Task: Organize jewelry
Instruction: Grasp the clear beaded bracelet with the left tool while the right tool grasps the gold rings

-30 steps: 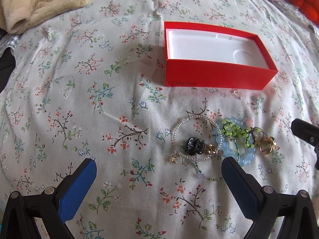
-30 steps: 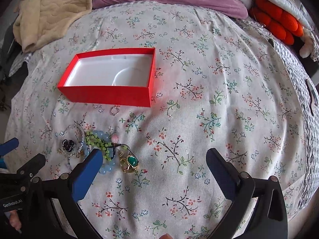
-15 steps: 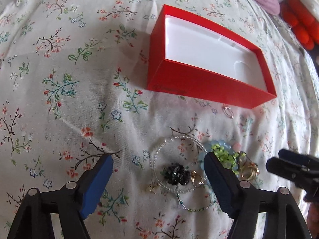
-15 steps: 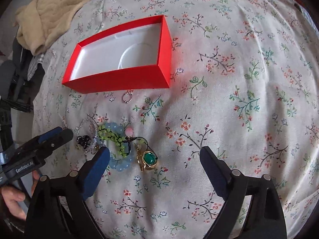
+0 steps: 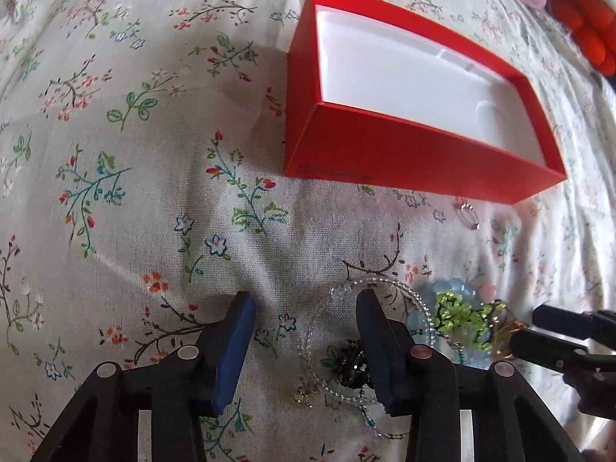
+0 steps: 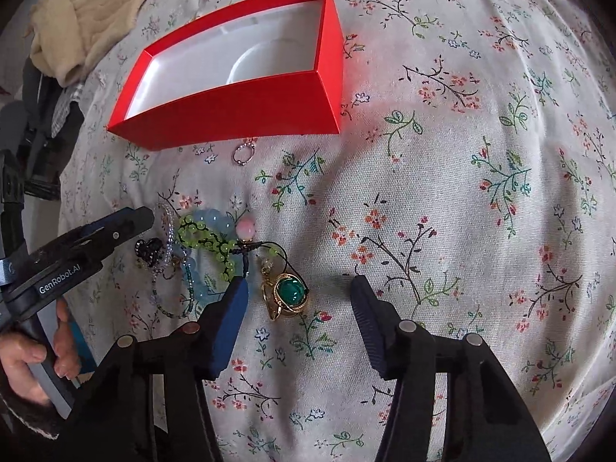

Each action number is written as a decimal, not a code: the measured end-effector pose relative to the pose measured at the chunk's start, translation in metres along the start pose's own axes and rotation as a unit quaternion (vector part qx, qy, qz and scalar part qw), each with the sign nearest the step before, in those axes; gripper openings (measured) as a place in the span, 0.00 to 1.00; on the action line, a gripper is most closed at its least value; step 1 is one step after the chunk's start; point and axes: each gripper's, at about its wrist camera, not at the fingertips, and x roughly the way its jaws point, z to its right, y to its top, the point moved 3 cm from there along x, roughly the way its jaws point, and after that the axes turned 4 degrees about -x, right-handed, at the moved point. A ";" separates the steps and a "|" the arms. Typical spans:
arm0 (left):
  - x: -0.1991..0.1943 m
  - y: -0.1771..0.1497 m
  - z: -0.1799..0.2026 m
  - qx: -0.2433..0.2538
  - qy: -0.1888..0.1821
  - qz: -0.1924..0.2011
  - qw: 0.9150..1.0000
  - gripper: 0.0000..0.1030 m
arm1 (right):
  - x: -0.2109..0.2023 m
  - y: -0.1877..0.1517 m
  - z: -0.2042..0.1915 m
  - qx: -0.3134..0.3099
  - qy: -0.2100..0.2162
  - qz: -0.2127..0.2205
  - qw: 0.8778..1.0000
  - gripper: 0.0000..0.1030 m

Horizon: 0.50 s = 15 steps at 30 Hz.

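A tangle of jewelry lies on the flowered bedspread in front of an empty red box (image 5: pixel 415 154) (image 6: pixel 238 115). My left gripper (image 5: pixel 304 304) points steeply down with its jaws closing; the left arc of a clear bead bracelet (image 5: pixel 327 304) and bare cloth lie between them, and the pads touch nothing. A black charm (image 5: pixel 348 362) sits beside its right finger. My right gripper (image 6: pixel 300 287) is closing too, around a gold ring with a green stone (image 6: pixel 288 292), still apart from it. Green beads (image 6: pixel 208 238) and a pale blue bracelet (image 6: pixel 215 221) lie to its left.
A small silver ring (image 6: pixel 242 152) lies alone just in front of the box. A beige blanket (image 6: pixel 77 19) is bunched at the far left, orange plush (image 5: pixel 581 19) at the far right. A hand (image 6: pixel 30 354) holds the left gripper (image 6: pixel 131 223).
Both grippers have sunk toward the jewelry and tipped further down. Their jaws have narrowed from wide open. The right one now straddles the green-stone ring, the left one the clear bracelet's edge.
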 end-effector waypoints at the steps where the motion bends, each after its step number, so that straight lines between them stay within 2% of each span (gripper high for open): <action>1: 0.003 0.001 0.006 0.009 0.009 0.000 1.000 0.43 | 0.001 0.000 -0.002 -0.005 -0.006 0.000 1.000 0.54; 4: 0.010 0.002 0.019 0.031 0.033 0.001 0.999 0.38 | 0.003 -0.001 -0.007 -0.022 -0.025 0.003 0.999 0.49; 5: 0.013 0.002 0.022 0.036 0.037 0.000 0.999 0.33 | 0.004 -0.001 -0.009 -0.028 -0.030 0.004 0.999 0.47; 7: 0.016 0.002 0.029 0.043 0.052 0.002 0.998 0.28 | 0.006 -0.001 -0.013 -0.043 -0.042 0.007 0.998 0.40; 9: 0.020 0.002 0.035 0.050 0.067 0.004 0.997 0.15 | 0.008 0.000 -0.016 -0.056 -0.055 0.010 0.997 0.33; 12: 0.022 -0.001 0.044 0.055 0.074 0.006 0.996 0.02 | 0.009 0.001 -0.020 -0.061 -0.047 0.012 0.997 0.15; 15: 0.021 -0.001 0.049 0.052 0.064 0.007 0.997 0.00 | 0.009 0.002 -0.021 -0.059 -0.036 0.017 0.997 0.13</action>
